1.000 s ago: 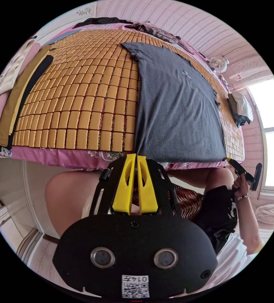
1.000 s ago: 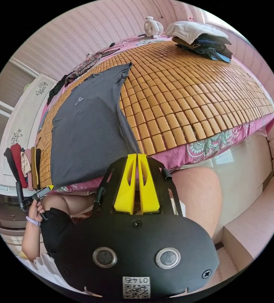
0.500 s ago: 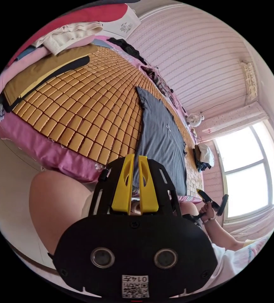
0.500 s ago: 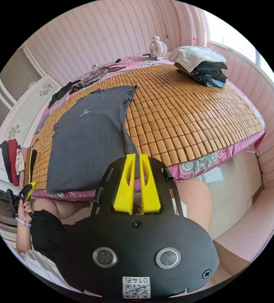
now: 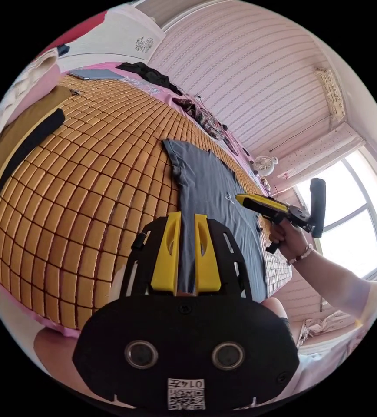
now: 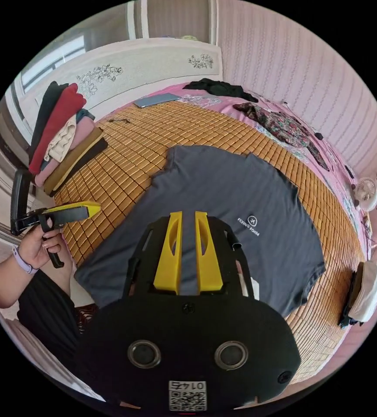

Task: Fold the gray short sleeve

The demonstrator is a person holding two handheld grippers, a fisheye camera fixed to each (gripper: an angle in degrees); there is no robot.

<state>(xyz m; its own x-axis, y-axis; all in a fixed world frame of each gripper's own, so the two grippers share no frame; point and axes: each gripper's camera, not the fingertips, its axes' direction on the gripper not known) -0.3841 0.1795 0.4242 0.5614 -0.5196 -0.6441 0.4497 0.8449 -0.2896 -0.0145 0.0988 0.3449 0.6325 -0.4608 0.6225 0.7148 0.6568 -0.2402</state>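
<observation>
Bed (image 6: 223, 126) with a bamboo-tile mat (image 5: 88, 191) as the working surface, its tiles amber and set in a grid, a pink sheet showing along the far edge. Gray short sleeve (image 6: 223, 204), spread flat and face up on the mat, collar toward the far side, hem at the near edge by the person; a small white chest print is visible. In the left gripper view the same shirt (image 5: 214, 204) lies to the right of bare mat. Stack of folded clothes (image 6: 62, 134), red, cream, pink and olive, at the far left beside the headboard. Dark and patterned garments (image 6: 279, 124) loose along the far side by the striped wall. Second small pile (image 6: 364, 291) at the right edge of the mat. Small white fan (image 6: 366, 191) at the far right. Left gripper (image 6: 94, 208), held in a hand (image 6: 38, 245) above the near left corner of the mat, clear of the fabric; whether its jaws are parted cannot be told from here. In its own view (image 5: 185, 217) the yellow jaws stand a narrow gap apart with nothing between them. Right gripper (image 6: 187, 215), poised above the shirt's lower half, jaws likewise slightly parted and holding nothing; in the left gripper view it (image 5: 240, 198) hangs above the shirt, gripped by a hand (image 5: 286, 236).
</observation>
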